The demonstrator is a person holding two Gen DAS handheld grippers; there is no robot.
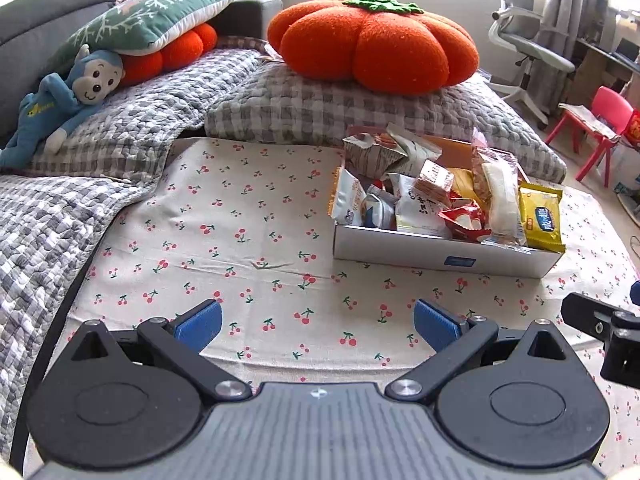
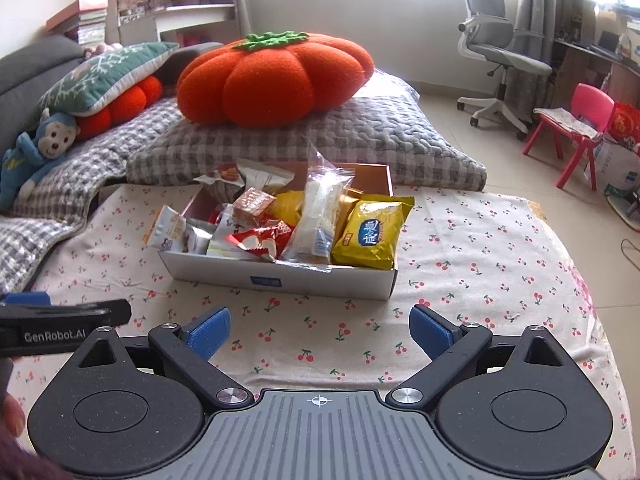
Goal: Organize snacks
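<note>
Left gripper beside snack box

Bedding and furniture around the pumpkin cushion

Checked pillow beneath it; cherry-print sheet in front; snowflake cushion and blue monkey toy to its left; grey office chair and pink child's chair to its right.

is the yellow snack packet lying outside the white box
No, the yellow snack packet sits inside the white box, at its right end.
</note>
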